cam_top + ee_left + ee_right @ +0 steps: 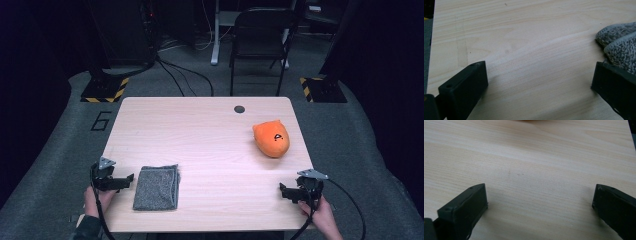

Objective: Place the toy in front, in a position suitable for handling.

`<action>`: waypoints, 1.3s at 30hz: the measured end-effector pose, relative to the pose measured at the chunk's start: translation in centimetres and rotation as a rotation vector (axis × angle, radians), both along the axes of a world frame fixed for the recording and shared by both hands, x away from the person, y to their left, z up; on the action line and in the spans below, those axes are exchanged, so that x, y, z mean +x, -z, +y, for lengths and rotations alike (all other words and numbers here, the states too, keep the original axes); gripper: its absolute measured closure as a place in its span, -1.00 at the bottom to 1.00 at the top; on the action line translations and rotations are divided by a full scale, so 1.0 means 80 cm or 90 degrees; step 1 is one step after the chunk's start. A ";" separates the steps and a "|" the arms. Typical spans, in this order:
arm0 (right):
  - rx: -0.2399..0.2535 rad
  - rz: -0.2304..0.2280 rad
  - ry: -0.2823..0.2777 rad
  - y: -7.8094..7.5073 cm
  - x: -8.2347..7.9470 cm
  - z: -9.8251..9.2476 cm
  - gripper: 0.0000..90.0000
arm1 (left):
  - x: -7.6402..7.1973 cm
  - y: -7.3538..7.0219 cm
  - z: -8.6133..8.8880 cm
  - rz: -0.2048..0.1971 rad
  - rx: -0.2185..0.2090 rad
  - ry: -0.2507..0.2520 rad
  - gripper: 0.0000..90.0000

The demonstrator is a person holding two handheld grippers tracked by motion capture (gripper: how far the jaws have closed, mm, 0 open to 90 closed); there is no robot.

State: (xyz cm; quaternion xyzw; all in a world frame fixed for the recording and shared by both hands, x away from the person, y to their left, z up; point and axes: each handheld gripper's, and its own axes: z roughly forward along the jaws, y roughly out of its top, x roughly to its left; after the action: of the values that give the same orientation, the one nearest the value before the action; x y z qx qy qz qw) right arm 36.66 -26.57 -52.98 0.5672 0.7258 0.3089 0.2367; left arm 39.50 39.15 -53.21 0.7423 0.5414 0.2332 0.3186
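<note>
Grey knitted cloth [157, 187], folded into a neat upright rectangle, lies flat at the lower left of the high view, near the front edge of the pale wooden table [205, 130]. In the left gripper view its rounded folded corner [619, 45] shows at the right edge, just above the right-hand jaw, which sits at the cloth's border; whether it touches the fabric I cannot tell.

The left hand-held gripper [120, 181] rests low on the table just beside the cloth's left side, pointing toward it, its jaws spread wide with only bare wood between them. The right hand-held gripper [289, 192] sits at the lower right of the high view, well apart from the cloth, jaws likewise fully parted and holding nothing. An orange plush toy [271, 138] lies at the right of the table, farther back, near that gripper's side.

The step in hand looks like a first reach for the cloth with the left hand-held gripper. To do it well, I would slide one jaw low along the wood so it slips under the folded edge, take all layers together near a corner, and close firmly before lifting; pinching only the top layer would likely let the fold fall open.
</note>
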 end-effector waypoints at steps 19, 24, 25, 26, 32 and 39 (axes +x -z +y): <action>-0.013 0.017 -0.030 -0.004 0.005 -0.003 -1.00 | 0.000 0.000 0.000 -0.001 0.000 0.001 -0.99; -0.018 0.054 -0.039 -0.009 0.008 -0.005 -1.00 | 0.001 0.000 -0.001 -0.002 0.000 0.000 -0.99; -0.024 0.055 -0.041 -0.010 0.009 -0.004 -1.00 | 0.001 0.000 0.000 -0.002 0.000 0.000 -0.99; -0.031 0.058 -0.044 -0.013 0.009 -0.003 -1.00 | 0.000 0.000 -0.001 -0.003 0.000 0.000 -0.99; -0.031 0.047 -0.062 -0.029 0.017 0.003 -1.00 | 0.001 0.000 -0.001 -0.003 0.000 0.000 -0.99; -0.009 0.030 -0.062 -0.049 0.029 0.002 -1.00 | 0.001 0.000 0.000 -0.002 0.000 0.000 -0.99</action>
State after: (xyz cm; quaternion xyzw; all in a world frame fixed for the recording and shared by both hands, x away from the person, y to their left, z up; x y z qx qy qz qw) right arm 39.00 -26.44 -49.07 0.5366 0.7602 0.3014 0.2081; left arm 39.54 39.11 -53.23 0.7420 0.5407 0.2346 0.3193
